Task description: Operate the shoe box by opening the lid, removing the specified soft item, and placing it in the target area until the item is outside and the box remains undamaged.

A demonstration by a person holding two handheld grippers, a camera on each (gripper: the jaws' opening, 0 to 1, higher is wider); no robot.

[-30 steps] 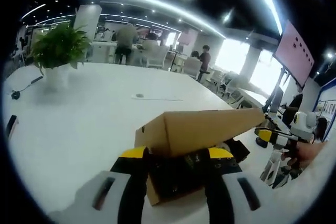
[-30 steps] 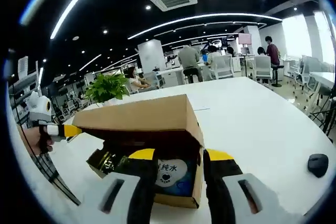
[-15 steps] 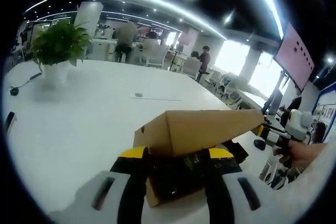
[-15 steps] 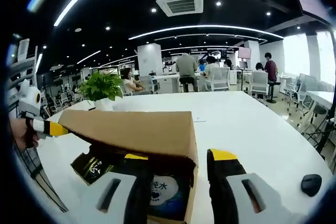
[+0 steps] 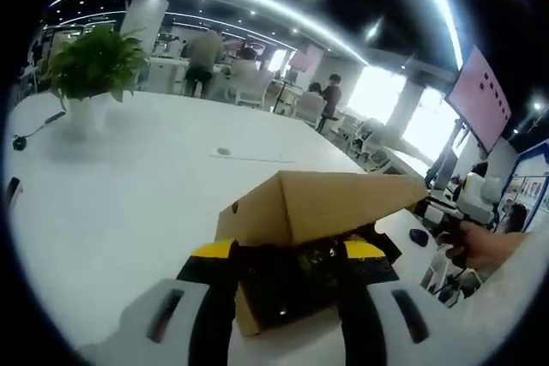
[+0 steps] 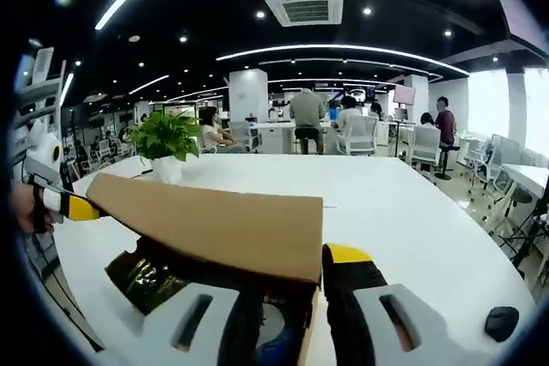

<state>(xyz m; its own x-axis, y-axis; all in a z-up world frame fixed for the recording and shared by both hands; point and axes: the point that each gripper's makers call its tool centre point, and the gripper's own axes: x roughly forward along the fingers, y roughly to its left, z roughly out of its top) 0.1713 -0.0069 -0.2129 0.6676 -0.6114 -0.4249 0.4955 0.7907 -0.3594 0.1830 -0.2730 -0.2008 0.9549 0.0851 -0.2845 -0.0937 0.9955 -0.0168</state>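
The shoe box (image 5: 322, 212) is plain brown cardboard, matt and smooth, its raised lid (image 6: 214, 222) the same dull paperboard. Inside lies something glossy black (image 5: 287, 276), like shiny plastic film. The table (image 5: 129, 195) has a smooth white top with a soft sheen. The gripper jaws look like matt black plastic with yellow tips and white plastic housings.
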